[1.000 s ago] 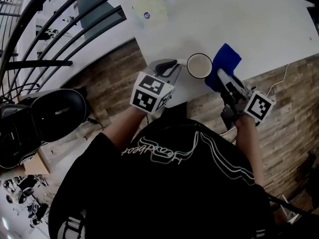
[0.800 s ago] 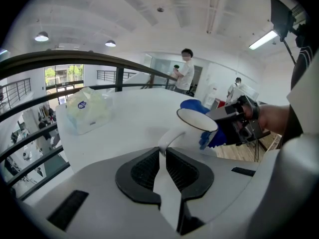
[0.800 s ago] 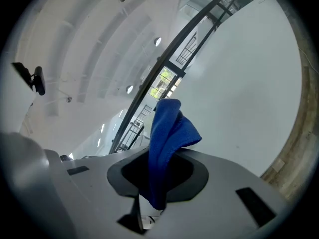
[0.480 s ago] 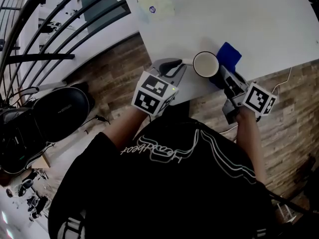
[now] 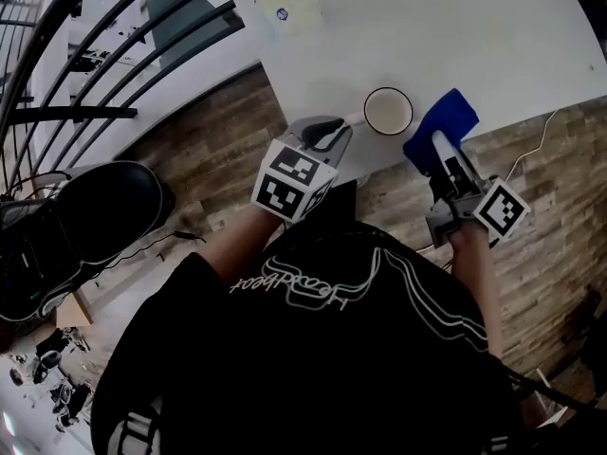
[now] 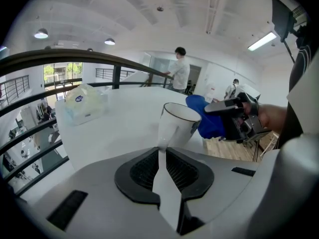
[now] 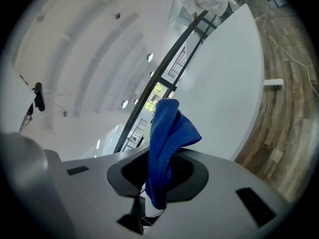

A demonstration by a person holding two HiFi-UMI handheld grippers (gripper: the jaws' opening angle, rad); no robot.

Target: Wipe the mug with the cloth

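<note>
A white mug [image 5: 388,111] with a dark rim stands near the front edge of the white table [image 5: 474,36]. My left gripper [image 5: 341,129] is shut on the mug's handle [image 6: 163,148], and the mug [image 6: 177,125] rises upright just beyond its jaws. To the right of the mug, my right gripper [image 5: 438,146] is shut on a blue cloth [image 5: 441,131]. The cloth [image 7: 167,143] sticks up out of the jaws, folded over. In the left gripper view the cloth [image 6: 204,118] hangs just beside the mug, a small gap apart.
A pale plastic packet [image 5: 285,8] lies on the table's far left part. A black railing [image 5: 104,55] runs along the left, with a black chair [image 5: 85,226] below it. Wooden floor [image 5: 550,197] shows past the table's front edge. People stand far off [image 6: 178,73].
My right gripper has drawn the blue cloth back to the right, away from the mug's side. The mug and left gripper have stayed nearly in place.
</note>
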